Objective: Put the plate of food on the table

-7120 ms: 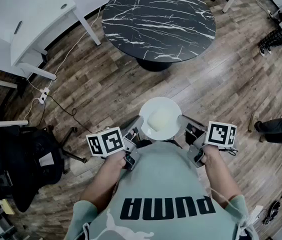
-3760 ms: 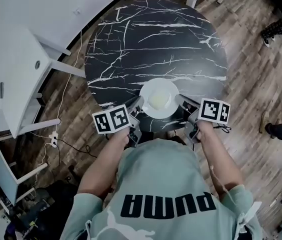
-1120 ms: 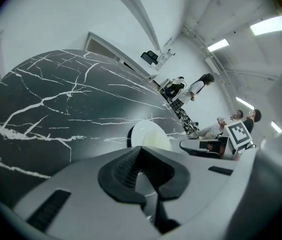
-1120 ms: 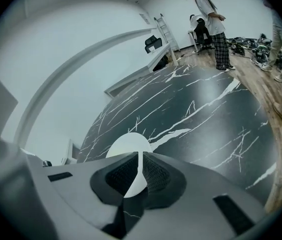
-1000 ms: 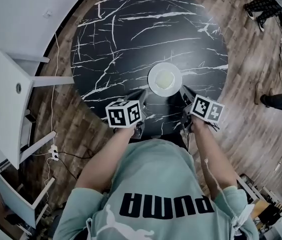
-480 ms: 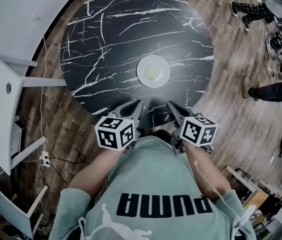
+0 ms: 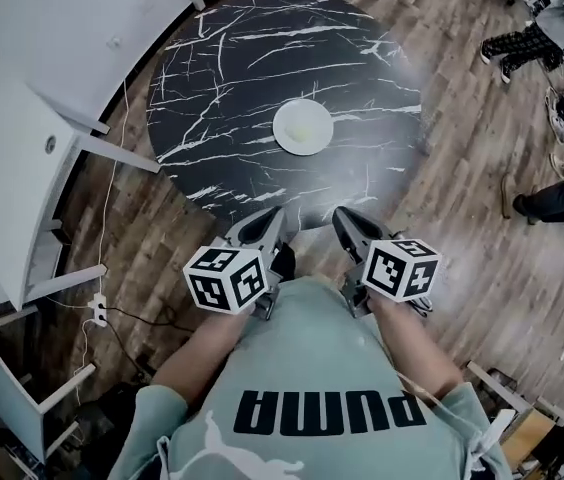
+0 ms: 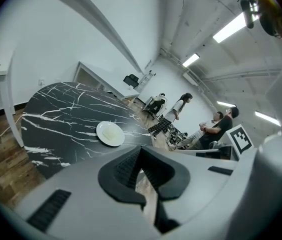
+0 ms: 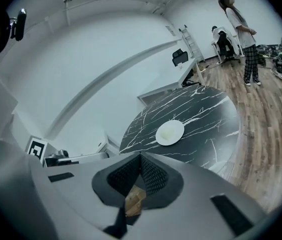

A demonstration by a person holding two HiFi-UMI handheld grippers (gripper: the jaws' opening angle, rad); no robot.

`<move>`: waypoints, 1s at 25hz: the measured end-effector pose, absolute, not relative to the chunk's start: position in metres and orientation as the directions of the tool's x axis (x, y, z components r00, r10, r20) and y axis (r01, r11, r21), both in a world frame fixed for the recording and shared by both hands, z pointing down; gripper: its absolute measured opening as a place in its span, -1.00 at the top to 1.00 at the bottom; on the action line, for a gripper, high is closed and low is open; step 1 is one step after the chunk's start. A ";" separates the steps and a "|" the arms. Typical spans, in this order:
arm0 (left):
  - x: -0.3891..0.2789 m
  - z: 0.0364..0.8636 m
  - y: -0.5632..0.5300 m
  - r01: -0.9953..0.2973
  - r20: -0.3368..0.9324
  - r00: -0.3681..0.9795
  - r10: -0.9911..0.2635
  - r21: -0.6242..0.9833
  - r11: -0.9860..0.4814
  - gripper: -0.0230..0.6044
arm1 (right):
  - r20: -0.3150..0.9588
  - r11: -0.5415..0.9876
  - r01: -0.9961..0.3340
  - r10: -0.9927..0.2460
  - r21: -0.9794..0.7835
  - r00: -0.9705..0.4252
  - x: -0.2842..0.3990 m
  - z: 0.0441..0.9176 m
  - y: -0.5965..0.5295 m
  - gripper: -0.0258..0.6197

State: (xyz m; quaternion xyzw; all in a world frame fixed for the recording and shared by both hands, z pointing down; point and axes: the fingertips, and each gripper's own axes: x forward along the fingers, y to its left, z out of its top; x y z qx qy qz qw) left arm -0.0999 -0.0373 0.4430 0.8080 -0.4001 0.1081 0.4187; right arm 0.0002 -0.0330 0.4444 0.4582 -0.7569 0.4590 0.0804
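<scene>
White round plate (image 7: 284,129), pale food (image 7: 305,126)

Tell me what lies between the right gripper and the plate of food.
Nothing but bare table between the right gripper and plate, per the head view.

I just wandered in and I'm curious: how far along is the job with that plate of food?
Done: the plate of pale food rests near the middle of the black marble table. In hand: nothing; the left gripper and right gripper are shut and empty, close to the person's body. Left: nothing that shows.
</scene>
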 end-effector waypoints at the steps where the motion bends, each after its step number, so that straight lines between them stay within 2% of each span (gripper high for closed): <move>1: -0.098 0.439 -0.024 -0.739 0.505 0.650 -0.568 0.594 -0.319 0.91 | 0.527 0.165 -0.753 -0.620 -0.637 -0.581 0.002 0.441 -0.021 0.89; 14: -0.114 0.415 0.122 -0.802 0.533 0.533 -0.658 0.567 -0.191 0.90 | 0.470 0.268 -0.666 -0.532 -0.696 -0.704 0.000 0.420 0.111 0.89; 25: -0.151 0.421 0.171 -0.787 0.562 0.576 -0.594 0.578 -0.216 0.91 | 0.512 0.234 -0.690 -0.519 -0.685 -0.685 -0.043 0.421 0.160 0.89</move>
